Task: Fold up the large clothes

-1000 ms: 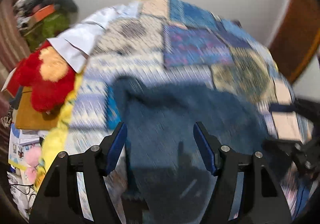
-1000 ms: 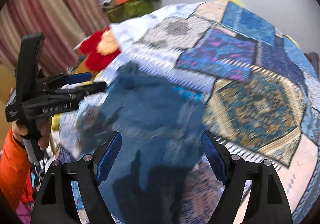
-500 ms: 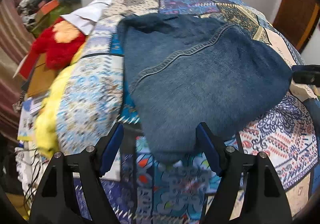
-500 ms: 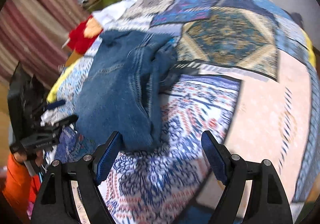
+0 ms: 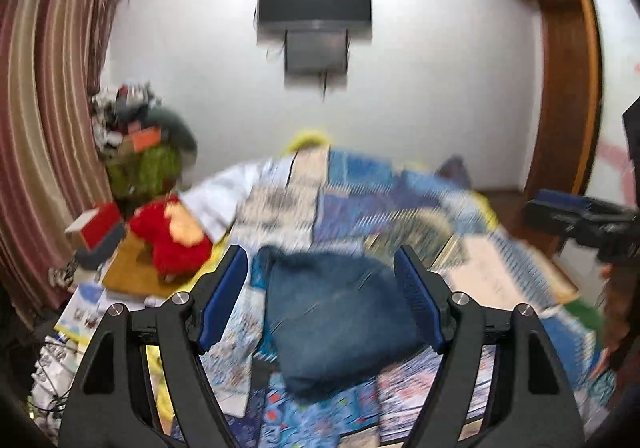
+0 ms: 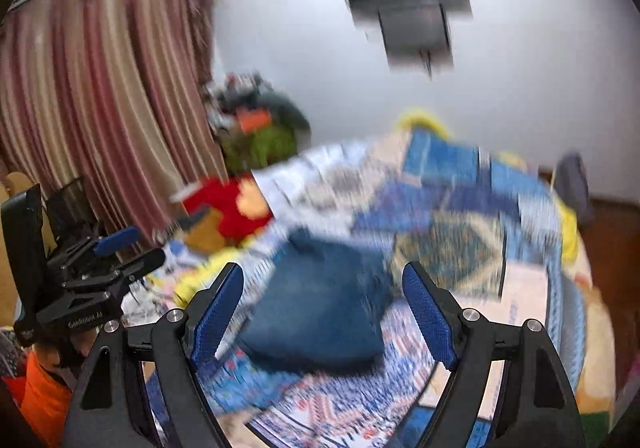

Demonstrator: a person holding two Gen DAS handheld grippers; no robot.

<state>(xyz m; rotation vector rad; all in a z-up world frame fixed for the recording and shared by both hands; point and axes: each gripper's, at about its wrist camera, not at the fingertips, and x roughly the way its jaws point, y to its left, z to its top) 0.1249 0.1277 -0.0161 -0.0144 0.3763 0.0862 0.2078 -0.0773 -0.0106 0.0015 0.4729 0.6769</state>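
Folded blue denim jeans (image 5: pixel 340 312) lie in a compact bundle on the patchwork quilt (image 5: pixel 360 203) of the bed. They also show in the right wrist view (image 6: pixel 320 300). My left gripper (image 5: pixel 322 298) is open and empty, held back above the jeans. My right gripper (image 6: pixel 322 310) is open and empty, also raised back from the jeans. The left gripper shows at the left of the right wrist view (image 6: pixel 116 248), and the right gripper at the right edge of the left wrist view (image 5: pixel 576 215). Both views are blurred.
A red and yellow plush toy (image 5: pixel 172 236) lies at the bed's left edge beside a brown board (image 5: pixel 136 268). A pile of clutter (image 5: pixel 140 143) stands by the striped curtain (image 5: pixel 44 127). A TV (image 5: pixel 316 3) hangs on the far wall. A wooden door frame (image 5: pixel 568 87) is at right.
Both grippers have pulled back and tilted up from the jeans, so the wall and TV are now in view. The jeans stay folded on the quilt.
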